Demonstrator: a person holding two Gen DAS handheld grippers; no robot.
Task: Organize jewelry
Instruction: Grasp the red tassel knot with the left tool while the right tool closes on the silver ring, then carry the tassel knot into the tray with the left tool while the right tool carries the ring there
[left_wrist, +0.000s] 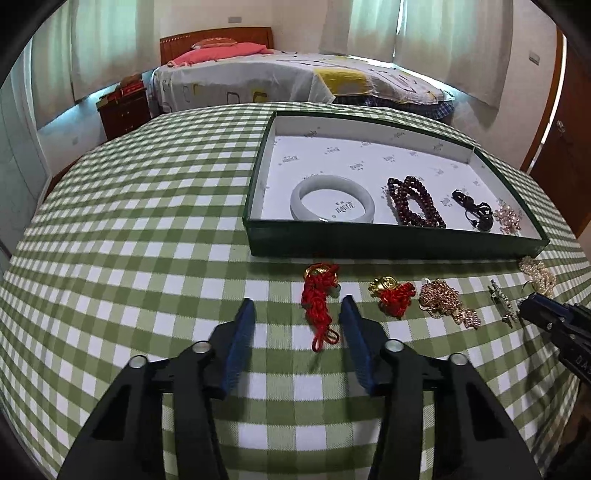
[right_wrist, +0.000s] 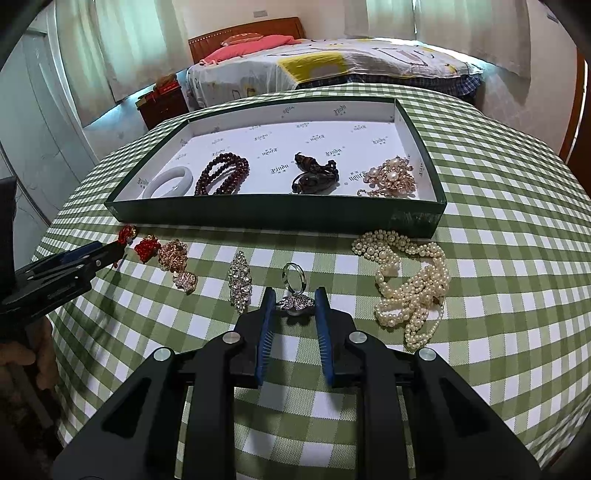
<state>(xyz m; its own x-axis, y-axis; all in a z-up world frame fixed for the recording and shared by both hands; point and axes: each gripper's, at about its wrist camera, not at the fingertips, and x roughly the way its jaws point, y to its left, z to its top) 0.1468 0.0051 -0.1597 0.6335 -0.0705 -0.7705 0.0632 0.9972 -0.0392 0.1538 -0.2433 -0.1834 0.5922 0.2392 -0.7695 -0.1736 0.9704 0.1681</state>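
A green tray (left_wrist: 369, 242) (right_wrist: 258, 212) holds a pale bangle (left_wrist: 332, 201), dark red beads (left_wrist: 413, 201), a black piece (left_wrist: 476, 212) and a pink pearl brooch (right_wrist: 391, 175). On the checked cloth before it lie a red-cord gold charm (left_wrist: 317, 295), a second red charm (left_wrist: 393, 293), a gold cluster (left_wrist: 443, 301), a crystal brooch (right_wrist: 239, 282), a silver ring (right_wrist: 293, 291) and a pearl necklace (right_wrist: 410, 280). My left gripper (left_wrist: 297, 308) is open around the first charm's lower cord. My right gripper (right_wrist: 293, 299) is open, its fingertips flanking the ring's ornament.
The table's round edge falls away on all sides. A bed (left_wrist: 295, 77) and a dark nightstand (left_wrist: 123, 107) stand behind the table. The right gripper also shows at the right edge of the left wrist view (left_wrist: 554, 321).
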